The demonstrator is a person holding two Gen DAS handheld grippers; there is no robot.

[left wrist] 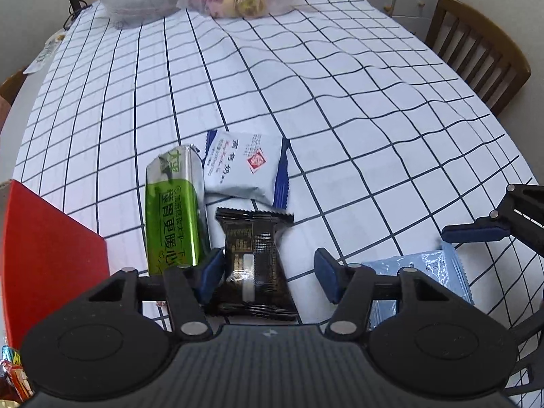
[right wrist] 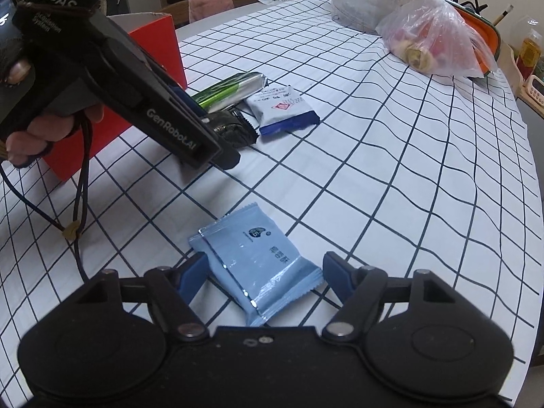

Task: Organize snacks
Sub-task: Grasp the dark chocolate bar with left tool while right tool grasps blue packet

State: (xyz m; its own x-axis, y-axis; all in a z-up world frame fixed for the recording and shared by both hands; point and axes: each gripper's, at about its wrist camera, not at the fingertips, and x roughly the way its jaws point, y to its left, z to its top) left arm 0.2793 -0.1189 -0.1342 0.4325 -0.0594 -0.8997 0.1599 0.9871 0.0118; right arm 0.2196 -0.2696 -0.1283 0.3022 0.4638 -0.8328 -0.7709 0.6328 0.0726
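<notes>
Left gripper [left wrist: 268,275] unclenched, straddling the black snack packet [left wrist: 253,265] low centre; left pad touching, right pad clear. My right gripper [right wrist: 265,277] likewise unclenched around the light-blue packet [right wrist: 255,261], lower centre on the checked tablecloth [right wrist: 374,170].

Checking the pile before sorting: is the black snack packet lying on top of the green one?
No, the black snack packet lies on the tablecloth beside the green packet, not on it.

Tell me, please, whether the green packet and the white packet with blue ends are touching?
Touching. In the left wrist view the green packet lies along the white packet, whose left edge meets the green one's side with no tablecloth showing between them.
</notes>
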